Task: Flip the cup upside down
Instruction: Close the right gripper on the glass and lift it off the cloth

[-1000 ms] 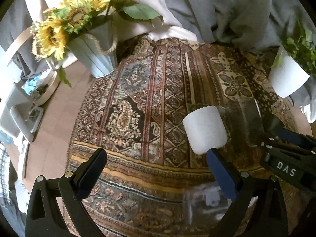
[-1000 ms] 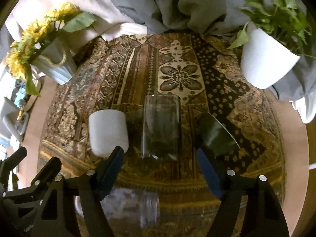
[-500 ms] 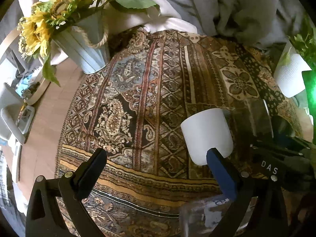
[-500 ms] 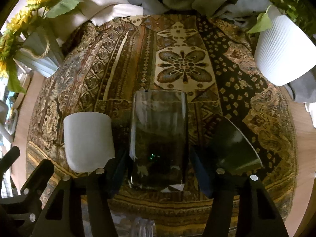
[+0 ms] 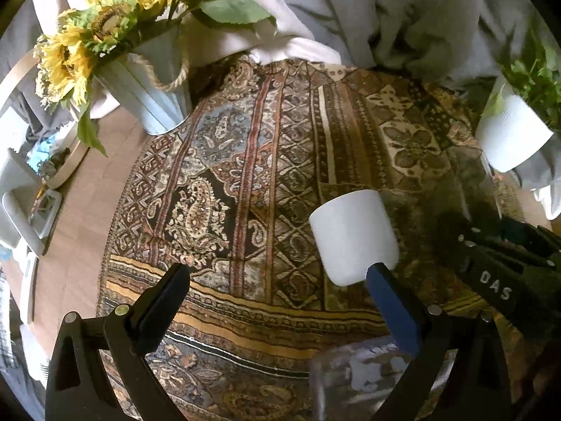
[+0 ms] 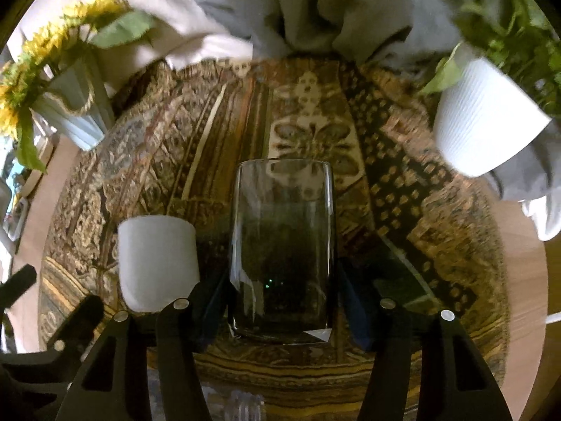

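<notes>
A tall clear glass cup (image 6: 282,245) stands upright on the patterned cloth, between the fingers of my right gripper (image 6: 280,298); the jaws have closed in against its lower sides. A white cup (image 6: 157,259) stands mouth down just left of it. In the left wrist view the white cup (image 5: 354,235) sits just beyond my right fingertip, and the glass (image 5: 470,189) shows faintly to its right. My left gripper (image 5: 277,291) is open and empty above the cloth.
A round table (image 5: 80,210) carries the patterned cloth (image 5: 245,193). A sunflower pot (image 5: 147,94) stands at the far left and a white plant pot (image 6: 480,119) at the far right. Another clear glass (image 5: 368,375) sits near the front edge. Grey fabric lies behind.
My right gripper moved forward around the tall glass and its jaws narrowed onto it. My left gripper stayed open and shifted only slightly.
</notes>
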### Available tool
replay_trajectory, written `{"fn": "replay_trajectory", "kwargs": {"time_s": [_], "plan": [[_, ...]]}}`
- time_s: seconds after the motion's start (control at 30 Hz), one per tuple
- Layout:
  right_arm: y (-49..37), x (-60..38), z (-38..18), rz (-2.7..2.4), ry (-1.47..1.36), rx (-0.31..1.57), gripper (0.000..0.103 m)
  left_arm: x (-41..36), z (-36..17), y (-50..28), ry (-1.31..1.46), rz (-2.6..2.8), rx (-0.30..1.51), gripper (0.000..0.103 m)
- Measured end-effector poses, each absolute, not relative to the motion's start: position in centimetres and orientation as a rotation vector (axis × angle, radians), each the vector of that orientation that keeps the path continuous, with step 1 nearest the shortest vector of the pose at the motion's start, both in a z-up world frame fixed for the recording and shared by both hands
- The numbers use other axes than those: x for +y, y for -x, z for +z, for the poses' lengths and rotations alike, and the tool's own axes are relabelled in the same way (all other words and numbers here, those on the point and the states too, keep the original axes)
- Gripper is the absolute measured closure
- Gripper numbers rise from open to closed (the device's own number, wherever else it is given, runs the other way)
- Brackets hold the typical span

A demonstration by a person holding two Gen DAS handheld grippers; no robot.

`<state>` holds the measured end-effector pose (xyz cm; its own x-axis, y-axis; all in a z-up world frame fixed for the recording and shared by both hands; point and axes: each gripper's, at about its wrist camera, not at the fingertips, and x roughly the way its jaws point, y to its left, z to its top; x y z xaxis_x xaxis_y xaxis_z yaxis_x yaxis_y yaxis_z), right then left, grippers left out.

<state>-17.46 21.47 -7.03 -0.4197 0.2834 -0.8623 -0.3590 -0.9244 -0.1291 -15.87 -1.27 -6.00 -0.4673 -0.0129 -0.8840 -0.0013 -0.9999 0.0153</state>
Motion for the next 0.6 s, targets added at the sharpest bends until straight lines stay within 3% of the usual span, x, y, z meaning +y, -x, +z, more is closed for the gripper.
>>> {"fn": "replay_trajectory", "kwargs": {"time_s": [0.33, 0.6], "plan": [[10.3, 18.9, -1.6, 2.393, 1.355, 0.156, 0.045, -2.1, -2.4, 10.9, -1.562, -2.761, 0.041, 0.0], [3.7, 17.2, -2.4, 2.322, 1.42, 0.282, 0.045, -2.3, -2.9, 6.3, -1.629, -2.768, -0.023, 0.0]]}}
